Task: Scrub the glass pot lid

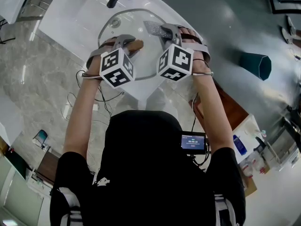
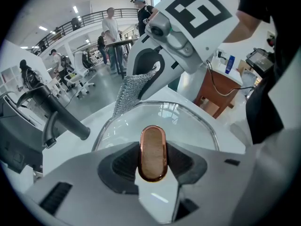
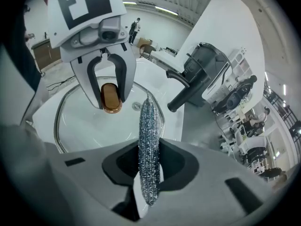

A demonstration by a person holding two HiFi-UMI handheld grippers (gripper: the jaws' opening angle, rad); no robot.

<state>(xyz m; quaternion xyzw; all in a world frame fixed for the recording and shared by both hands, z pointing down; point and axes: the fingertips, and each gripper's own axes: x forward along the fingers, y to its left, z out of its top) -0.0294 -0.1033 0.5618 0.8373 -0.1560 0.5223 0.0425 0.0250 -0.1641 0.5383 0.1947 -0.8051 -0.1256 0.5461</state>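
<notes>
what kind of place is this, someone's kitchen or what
Likely an open office or lab hall, not a home kitchen. A white sink counter with a black tap stands on a marble floor, and office chairs and a railed upper gallery show behind it.

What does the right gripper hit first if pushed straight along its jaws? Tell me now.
The metal scrubber in the right gripper leads and would likely meet the glass lid near its far rim, just beside the left gripper clamped on the knob. Depth is unclear.
</notes>
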